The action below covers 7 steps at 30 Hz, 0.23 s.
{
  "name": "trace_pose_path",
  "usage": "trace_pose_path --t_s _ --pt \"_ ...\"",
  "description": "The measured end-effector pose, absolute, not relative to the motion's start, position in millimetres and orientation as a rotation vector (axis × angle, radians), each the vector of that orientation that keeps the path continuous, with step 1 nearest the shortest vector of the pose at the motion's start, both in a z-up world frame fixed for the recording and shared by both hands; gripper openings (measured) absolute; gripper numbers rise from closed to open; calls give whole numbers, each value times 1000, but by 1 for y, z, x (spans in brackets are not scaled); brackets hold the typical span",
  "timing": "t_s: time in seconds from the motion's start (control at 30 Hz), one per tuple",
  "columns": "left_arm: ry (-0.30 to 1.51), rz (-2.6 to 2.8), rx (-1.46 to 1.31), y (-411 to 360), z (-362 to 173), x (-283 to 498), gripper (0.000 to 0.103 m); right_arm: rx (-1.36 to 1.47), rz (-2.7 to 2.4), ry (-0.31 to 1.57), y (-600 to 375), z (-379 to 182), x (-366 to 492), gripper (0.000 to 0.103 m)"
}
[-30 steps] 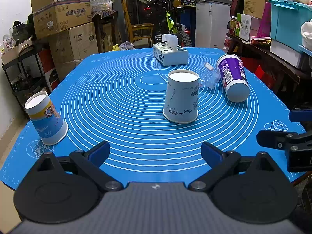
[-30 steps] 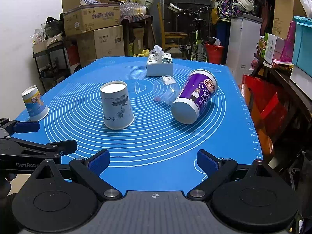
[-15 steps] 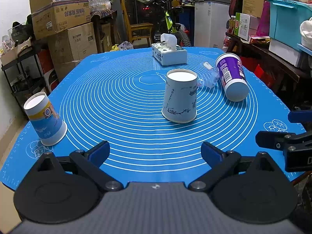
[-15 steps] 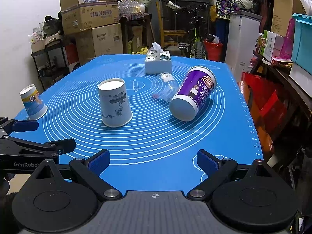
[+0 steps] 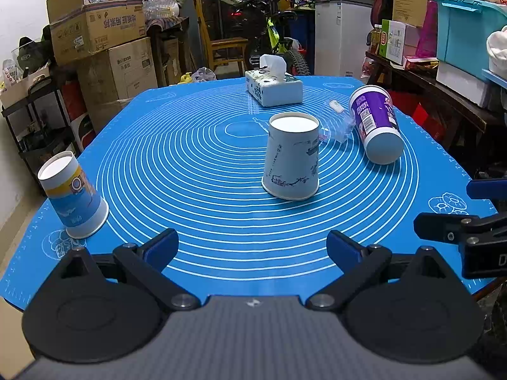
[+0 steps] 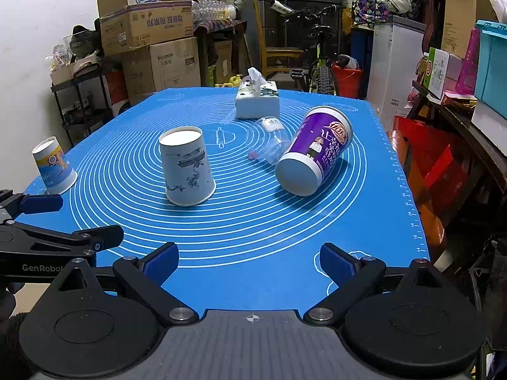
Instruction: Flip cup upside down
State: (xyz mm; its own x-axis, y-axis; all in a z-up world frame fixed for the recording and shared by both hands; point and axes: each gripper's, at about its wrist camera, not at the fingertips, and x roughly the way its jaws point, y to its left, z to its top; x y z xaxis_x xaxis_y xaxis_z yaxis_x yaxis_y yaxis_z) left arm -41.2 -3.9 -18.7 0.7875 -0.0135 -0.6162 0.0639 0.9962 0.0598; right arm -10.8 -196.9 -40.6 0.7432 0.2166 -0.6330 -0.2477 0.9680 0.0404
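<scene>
A white paper cup with a blue print [image 5: 291, 158] stands upside down at the middle of the blue mat [image 5: 202, 164]; it also shows in the right wrist view [image 6: 187, 166]. A purple cup [image 5: 375, 123] lies on its side to its right, also in the right wrist view [image 6: 313, 155], beside a clear plastic cup [image 6: 267, 141] lying on its side. A blue and yellow cup [image 5: 73, 193] stands upside down at the left edge. My left gripper [image 5: 252, 250] and my right gripper [image 6: 248, 262] are open and empty over the near edge.
A tissue box [image 5: 274, 87] stands at the far side of the mat. Cardboard boxes [image 5: 104, 47], a shelf rack, a bicycle [image 5: 272, 41], a white cabinet and a side bench with bins [image 5: 469, 31] surround the table.
Both grippers have drifted slightly; the cups have not moved. Both grippers stay open.
</scene>
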Motion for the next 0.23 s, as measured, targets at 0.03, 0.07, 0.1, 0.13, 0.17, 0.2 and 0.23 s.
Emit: trace_pose_path --t_s 0.03,0.07,0.1,0.13,0.17,0.2,0.23 --pt "663 -41 79 -4 -19 -41 99 -47 255 689 -197 -41 -10 96" --pt "663 -41 79 -4 -19 -41 99 -46 256 690 -197 -41 -10 96" --pt "663 -42 79 -4 -19 -41 99 -45 256 691 -197 -42 -10 96" --pt "664 -43 81 -4 -19 -41 99 -44 257 691 -197 -42 -10 96" --pt "663 -45 84 -4 -19 -42 99 -43 258 692 -197 -42 -9 96" --pt "662 -47 88 -5 -19 -42 99 -42 259 693 -198 -42 -9 96" --pt "661 -45 94 -5 -19 -42 99 -42 259 693 -198 -42 -9 96"
